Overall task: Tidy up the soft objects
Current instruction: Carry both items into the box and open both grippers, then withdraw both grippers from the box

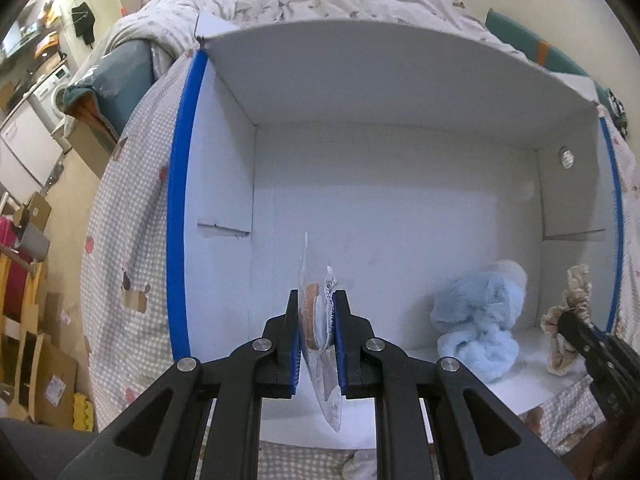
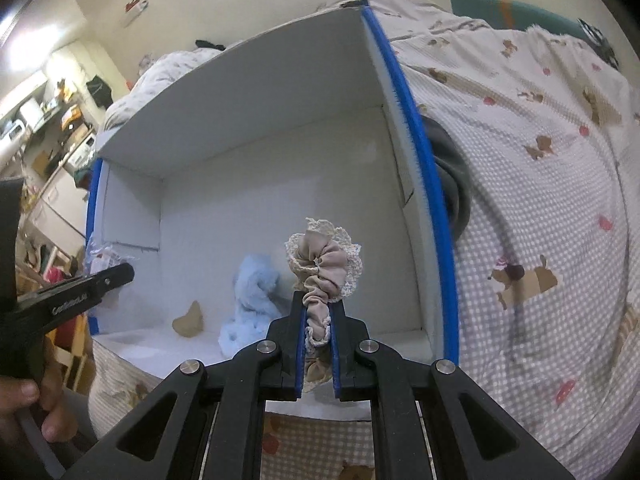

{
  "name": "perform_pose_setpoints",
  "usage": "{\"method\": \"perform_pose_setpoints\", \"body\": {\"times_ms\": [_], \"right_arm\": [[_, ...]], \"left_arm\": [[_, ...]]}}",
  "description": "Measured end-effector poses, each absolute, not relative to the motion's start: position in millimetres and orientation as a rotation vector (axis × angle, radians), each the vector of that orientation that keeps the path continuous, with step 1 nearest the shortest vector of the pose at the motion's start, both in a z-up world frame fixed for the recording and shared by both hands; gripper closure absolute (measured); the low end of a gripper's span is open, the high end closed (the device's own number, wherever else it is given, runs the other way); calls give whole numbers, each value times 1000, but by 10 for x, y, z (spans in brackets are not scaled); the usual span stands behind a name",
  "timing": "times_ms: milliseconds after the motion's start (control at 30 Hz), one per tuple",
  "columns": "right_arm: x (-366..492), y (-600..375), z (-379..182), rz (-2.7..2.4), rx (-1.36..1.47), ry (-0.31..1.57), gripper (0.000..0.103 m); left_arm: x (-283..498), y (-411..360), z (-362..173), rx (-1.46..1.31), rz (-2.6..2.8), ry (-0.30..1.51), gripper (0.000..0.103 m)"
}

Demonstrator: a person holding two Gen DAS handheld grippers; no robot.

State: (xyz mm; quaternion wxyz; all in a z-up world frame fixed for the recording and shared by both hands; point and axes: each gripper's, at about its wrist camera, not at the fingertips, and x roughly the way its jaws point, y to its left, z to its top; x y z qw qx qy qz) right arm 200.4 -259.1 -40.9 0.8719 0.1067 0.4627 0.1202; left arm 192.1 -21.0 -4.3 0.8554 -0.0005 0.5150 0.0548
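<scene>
A white box with blue rims (image 1: 360, 208) lies open on the bed, also in the right wrist view (image 2: 280, 184). My left gripper (image 1: 316, 300) is shut on a clear plastic packet with brown and light blue pads (image 1: 318, 320), held over the box's front part. My right gripper (image 2: 319, 300) is shut on a beige lace-trimmed scrunchie (image 2: 324, 268), also seen at the right of the left wrist view (image 1: 568, 312). A fluffy light blue soft item (image 1: 480, 320) lies in the box (image 2: 252, 300). A small tan piece (image 2: 189, 322) lies beside it.
The box rests on a checked bedspread with bear prints (image 2: 540, 200). A rumpled duvet (image 1: 280, 0) lies behind the box. A dark grey item (image 2: 452, 176) sits against the box's right outer wall. Cardboard and furniture (image 1: 36, 320) stand on the floor at left.
</scene>
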Motion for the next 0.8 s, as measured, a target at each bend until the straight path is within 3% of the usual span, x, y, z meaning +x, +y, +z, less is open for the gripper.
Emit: {"method": "perform_pose_setpoints", "body": {"times_ms": [600, 633, 800], "right_arm": [[2032, -2620, -432, 268, 253, 985, 91], [2032, -2617, -434, 269, 254, 986, 91], [2029, -2612, -424, 269, 256, 983, 86]], "left_arm": [[1895, -108, -144, -14, 126, 1099, 88], [1896, -99, -139, -14, 127, 1100, 86], [1851, -87, -71, -8, 116, 1074, 53]]}}
